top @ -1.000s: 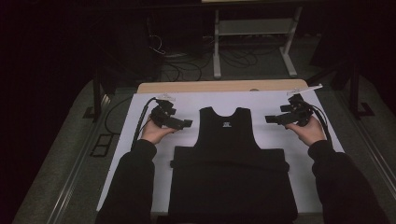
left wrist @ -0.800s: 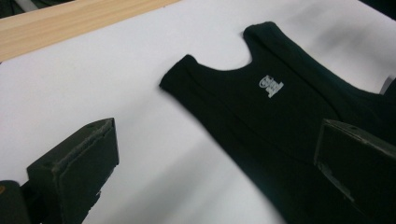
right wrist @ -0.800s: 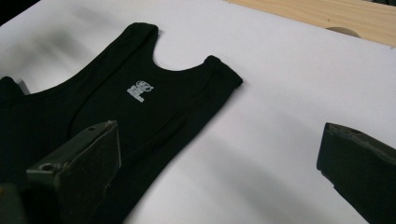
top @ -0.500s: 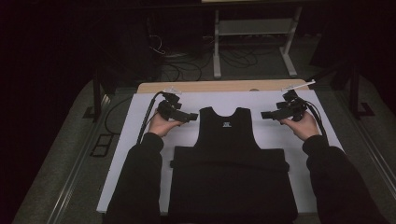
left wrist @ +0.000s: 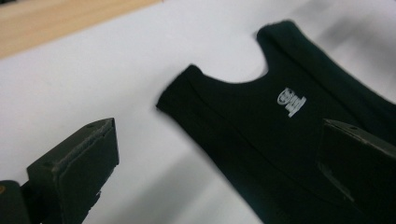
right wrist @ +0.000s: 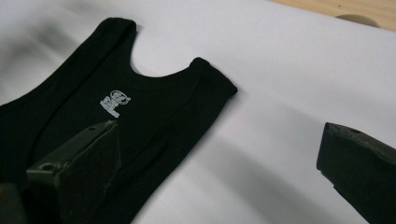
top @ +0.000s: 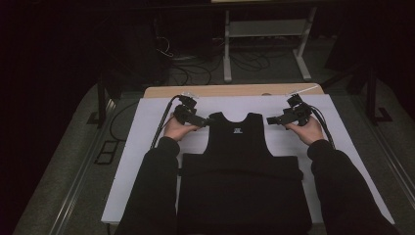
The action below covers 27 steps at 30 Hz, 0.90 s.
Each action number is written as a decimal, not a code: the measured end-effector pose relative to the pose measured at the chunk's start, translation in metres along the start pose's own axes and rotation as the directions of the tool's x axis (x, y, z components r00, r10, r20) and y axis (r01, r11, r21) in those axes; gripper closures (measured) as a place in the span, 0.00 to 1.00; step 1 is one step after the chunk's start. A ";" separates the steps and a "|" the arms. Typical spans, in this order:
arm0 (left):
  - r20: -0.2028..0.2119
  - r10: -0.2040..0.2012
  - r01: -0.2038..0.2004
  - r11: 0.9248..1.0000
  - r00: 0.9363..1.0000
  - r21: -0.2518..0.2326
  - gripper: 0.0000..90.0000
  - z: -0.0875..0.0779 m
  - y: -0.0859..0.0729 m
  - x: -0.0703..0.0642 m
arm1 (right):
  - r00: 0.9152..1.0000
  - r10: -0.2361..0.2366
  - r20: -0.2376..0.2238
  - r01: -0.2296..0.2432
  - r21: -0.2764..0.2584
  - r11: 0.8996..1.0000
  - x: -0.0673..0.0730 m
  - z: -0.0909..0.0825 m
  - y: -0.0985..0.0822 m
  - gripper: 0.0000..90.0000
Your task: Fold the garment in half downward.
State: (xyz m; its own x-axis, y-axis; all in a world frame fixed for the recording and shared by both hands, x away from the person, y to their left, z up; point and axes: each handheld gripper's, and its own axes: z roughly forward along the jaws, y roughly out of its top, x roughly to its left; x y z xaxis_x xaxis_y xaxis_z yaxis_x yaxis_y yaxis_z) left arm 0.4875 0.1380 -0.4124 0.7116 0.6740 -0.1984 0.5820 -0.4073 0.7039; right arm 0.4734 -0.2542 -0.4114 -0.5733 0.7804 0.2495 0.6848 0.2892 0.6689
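The white sheet (top: 147, 161) that covers the table runs out of the bottom of the high view, and the wooden tabletop (top: 230, 91) shows as a strip along its far edge. On the sheet lies the black tank top (top: 242, 166), neck away from the person; its folded lower part is cut off by the bottom edge and merges with the person's dark sleeves, so where its hem ends cannot be made out. The room behind the table is dark, with little to read beyond a metal stand (top: 266, 39) and floor cables.

In the left gripper view the tank top's shoulder strap (left wrist: 187, 88) lies ahead of the gap between the jaws and the small white neck label (left wrist: 291, 101) sits nearer the right-hand jaw, which covers part of the cloth. In the right gripper view the other strap (right wrist: 210, 77) lies ahead between the jaws, the label (right wrist: 114, 103) just beyond the left-hand jaw.

The left gripper (top: 204, 122) has its jaws wide apart, holding nothing, its tips at the strap's outer edge. The right gripper (top: 270, 120) likewise stands wide apart and empty, just outside the opposite strap.

Compared with a second ago, both grippers have moved inward from the bare sheet toward the straps; the tank top lies as before.
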 end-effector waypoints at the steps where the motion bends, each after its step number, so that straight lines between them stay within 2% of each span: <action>1: 0.001 -0.008 0.008 1.000 1.000 -0.002 0.00 0.003 -0.001 0.000 | 1.000 -0.005 -0.002 0.005 0.001 1.000 0.001 0.002 0.000 0.00; 5: 0.008 -0.014 0.014 1.000 1.000 0.006 0.00 0.009 -0.003 0.001 | 1.000 -0.015 -0.006 0.015 0.010 1.000 0.004 0.009 0.002 0.00; 9: 0.019 -0.038 0.039 0.999 0.999 -0.019 0.00 0.011 -0.004 0.003 | 1.000 -0.016 -0.004 0.016 0.008 1.000 0.005 0.014 0.004 0.00; 10: 0.024 -0.058 0.059 0.998 0.998 -0.036 0.00 0.012 -0.003 0.002 | 1.000 -0.014 -0.004 0.014 0.007 1.000 0.006 0.016 0.004 0.00; 14: 0.017 -0.068 0.069 0.997 0.998 -0.045 0.00 0.014 -0.004 0.003 | 1.000 -0.012 -0.003 0.012 0.016 1.000 0.006 0.022 0.004 0.00; 18: 0.004 -0.051 0.051 0.999 0.999 -0.018 0.00 0.017 -0.005 0.005 | 1.000 -0.011 -0.011 0.011 0.028 1.000 0.008 0.028 0.002 0.00; 20: 0.009 -0.067 0.067 0.997 0.998 -0.031 0.00 0.021 -0.006 0.003 | 1.000 -0.018 -0.010 0.018 0.033 0.999 0.010 0.031 0.002 0.00; 27: 0.008 -0.031 0.031 1.000 0.999 -0.006 0.00 0.033 -0.008 -0.002 | 1.000 0.007 -0.023 -0.007 0.005 1.000 0.009 0.039 0.000 0.00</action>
State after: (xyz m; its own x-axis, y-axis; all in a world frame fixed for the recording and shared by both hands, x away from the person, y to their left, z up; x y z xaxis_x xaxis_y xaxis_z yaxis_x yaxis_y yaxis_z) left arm 0.4948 0.1197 -0.4401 0.6962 0.6816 -0.2252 0.6013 -0.3823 0.7016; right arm 0.4857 -0.2252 -0.4359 -0.5788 0.7695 0.2700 0.6908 0.2868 0.6637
